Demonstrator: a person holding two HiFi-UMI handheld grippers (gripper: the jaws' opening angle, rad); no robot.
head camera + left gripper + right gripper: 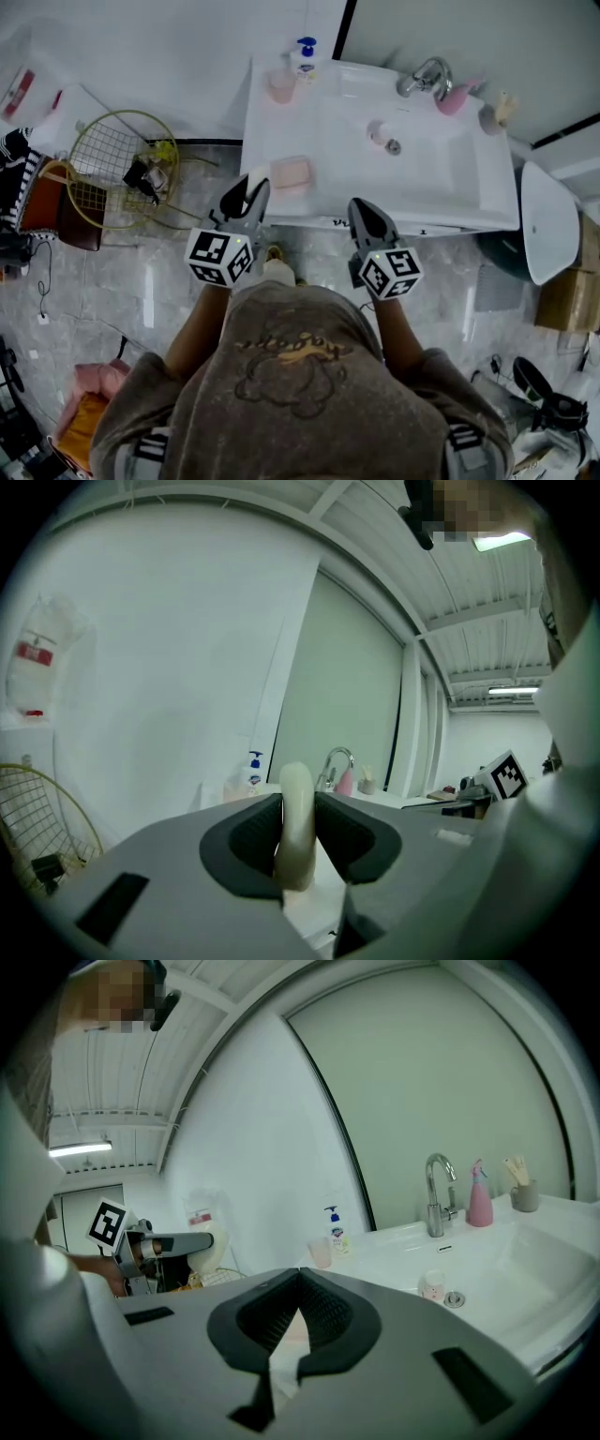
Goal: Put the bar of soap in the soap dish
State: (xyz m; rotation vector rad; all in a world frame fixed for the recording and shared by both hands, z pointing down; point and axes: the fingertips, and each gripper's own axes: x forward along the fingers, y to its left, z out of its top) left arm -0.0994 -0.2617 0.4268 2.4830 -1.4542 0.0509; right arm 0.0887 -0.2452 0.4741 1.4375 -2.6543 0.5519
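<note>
A person stands at a white sink worktop (441,202), seen from above, holding a gripper in each hand. The left gripper (247,192) is clamped on a pale cream bar of soap (296,803), which stands on edge between its jaws, held just short of the sink's front-left edge. The pink soap dish (291,173) sits on that edge, just beside the gripper's tip. The right gripper (362,210) has its jaws together with nothing between them. A chrome faucet (427,75) stands at the back.
</note>
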